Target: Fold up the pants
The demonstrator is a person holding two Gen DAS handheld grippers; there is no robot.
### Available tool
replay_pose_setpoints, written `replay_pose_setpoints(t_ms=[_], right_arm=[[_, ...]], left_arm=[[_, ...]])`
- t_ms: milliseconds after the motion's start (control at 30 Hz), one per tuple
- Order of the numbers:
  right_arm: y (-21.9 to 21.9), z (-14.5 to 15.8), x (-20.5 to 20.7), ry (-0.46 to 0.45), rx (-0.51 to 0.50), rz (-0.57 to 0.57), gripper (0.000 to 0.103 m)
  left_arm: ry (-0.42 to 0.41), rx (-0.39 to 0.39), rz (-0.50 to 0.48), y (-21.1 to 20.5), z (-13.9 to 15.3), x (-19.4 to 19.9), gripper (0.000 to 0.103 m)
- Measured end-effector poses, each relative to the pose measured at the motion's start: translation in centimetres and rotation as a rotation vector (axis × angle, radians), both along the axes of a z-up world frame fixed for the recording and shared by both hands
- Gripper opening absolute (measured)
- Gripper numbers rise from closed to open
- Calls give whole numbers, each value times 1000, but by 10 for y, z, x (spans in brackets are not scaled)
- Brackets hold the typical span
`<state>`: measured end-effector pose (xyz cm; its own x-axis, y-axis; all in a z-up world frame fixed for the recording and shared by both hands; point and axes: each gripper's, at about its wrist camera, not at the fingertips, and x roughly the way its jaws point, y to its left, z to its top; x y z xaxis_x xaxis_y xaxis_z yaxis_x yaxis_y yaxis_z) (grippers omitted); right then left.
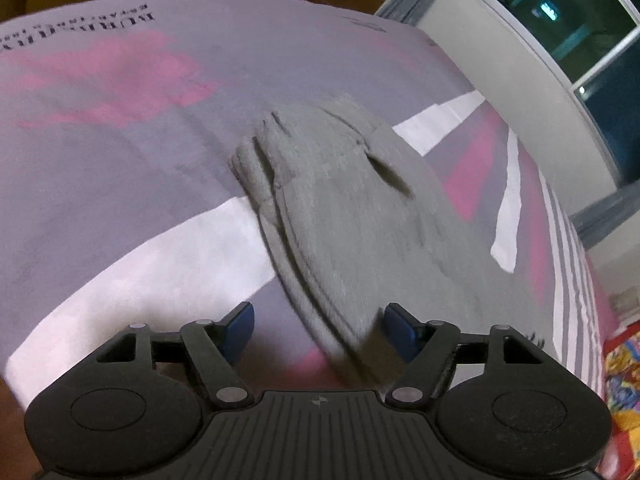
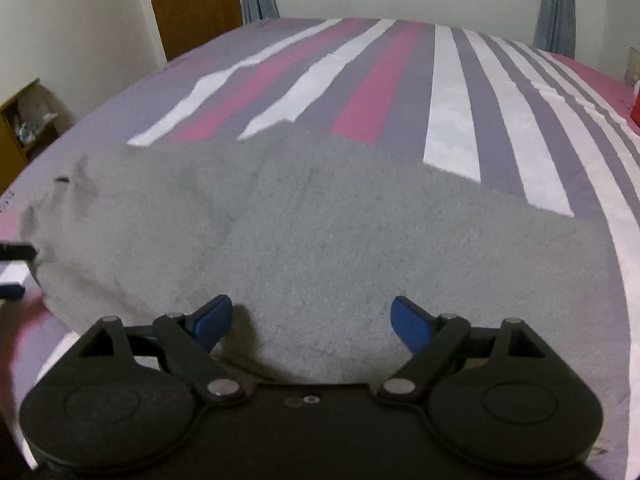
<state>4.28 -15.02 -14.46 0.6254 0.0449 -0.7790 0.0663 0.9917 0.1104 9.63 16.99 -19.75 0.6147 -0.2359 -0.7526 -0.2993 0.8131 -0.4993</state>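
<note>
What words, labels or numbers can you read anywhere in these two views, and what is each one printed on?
Large dark lettering on the bedsheet, far left edge: seen upside down and blurred, not readable.
Smaller line above it: too blurred to read.
Small dark mark on the sheet near the far right edge: too small to read.
Grey pants: no print visible.
Left gripper and right gripper: no readable text, only a small round emblem on the left one.

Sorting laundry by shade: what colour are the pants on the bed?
Plain heather grey pants, clearest in the right wrist view.

Left tongs and right tongs, jaws apart.
</note>
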Motion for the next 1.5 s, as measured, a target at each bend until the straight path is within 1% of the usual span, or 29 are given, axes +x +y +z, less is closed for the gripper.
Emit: replay_pose_setpoints(t_ms=[133, 267, 367, 400, 433, 467, 500, 533, 567, 600, 633, 700, 733, 767, 800, 833, 933, 1000, 1100, 1133, 1200, 1267, 1333, 1400, 1433, 1467, 1500], right_arm=[[-1, -2, 0, 0, 5, 0, 89], [0, -4, 0, -3, 4, -3, 91], [2, -5, 1, -6, 1, -5, 92], [2, -6, 0, -7, -1, -6, 92], [3, -6, 0, -7, -7, -5, 92], [3, -6, 0, -6, -11, -5, 92], [4, -5, 0, -3, -14, -3, 92], [4, -4, 2, 0, -18, -2, 92], [5, -1, 3, 0, -26, 1, 89], [6, 3, 4, -11, -41, 10, 88], [7, 6, 6, -24, -59, 12, 88], [6, 10, 9, -45, -73, 5, 88], [6, 7, 12, -32, -84, 3, 87], [8, -4, 17, 18, -98, 19, 88], [10, -12, 18, 29, -114, 37, 88], [10, -14, 18, 23, -120, 40, 89], [0, -8, 21, 45, -54, 22, 90], [-11, -1, 16, 25, 0, 7, 88], [-32, 9, 2, -9, 73, -59, 88], [-40, 11, -3, -14, 96, -76, 88], [-56, 17, -12, -19, 107, -109, 88], [-74, 21, -24, -29, 107, -147, 88], [-99, 25, -41, -35, 114, -201, 88], [-124, 27, -54, -34, 112, -253, 88], [-136, 28, -61, -31, 112, -277, 88], [-145, 27, -67, -29, 119, -299, 88], [-156, 26, -75, -28, 145, -322, 88]], left_arm=[[-16, -82, 9, 2, -15, 15, 76], [-71, -178, 12, 1, -30, 26, 76], [-109, -231, 35, -1, -37, 33, 76], [-117, -241, 43, -3, -39, 36, 73], [-125, -246, 53, -5, -41, 39, 70], [-125, -250, 65, -6, -43, 42, 62], [-121, -260, 81, -7, -45, 46, 50], [-113, -272, 93, -7, -48, 49, 43], [-103, -282, 105, -8, -50, 52, 31], [-96, -287, 116, -8, -50, 54, 27], [-94, -278, 119, -10, -48, 54, 25], [-119, -232, 100, -16, -37, 54, 20], [-144, -192, 82, -21, -27, 52, 20], [-164, -163, 67, -25, -18, 52, 19], [-195, -117, 38, -32, -6, 51, 19], [-230, -68, 0, -39, 8, 52, 19], [-341, 62, -141, -76, 48, 53, 19], [-404, 127, -233, -107, 71, 52, 19], [-479, 185, -374, -153, 95, 48, 19], [-500, 210, -439, -177, 101, 45, 19], [-525, 245, -553, -219, 105, 37, 19], [-531, 260, -655, -258, 104, 28, 19], [-513, 269, -765, -299, 94, 12, 19], [-470, 291, -865, -337, 80, 0, 20], [-450, 324, -895, -351, 71, -12, 21], [-439, 357, -913, -361, 66, -23, 28], [-433, 377, -930, -368, 62, -27, 32]])
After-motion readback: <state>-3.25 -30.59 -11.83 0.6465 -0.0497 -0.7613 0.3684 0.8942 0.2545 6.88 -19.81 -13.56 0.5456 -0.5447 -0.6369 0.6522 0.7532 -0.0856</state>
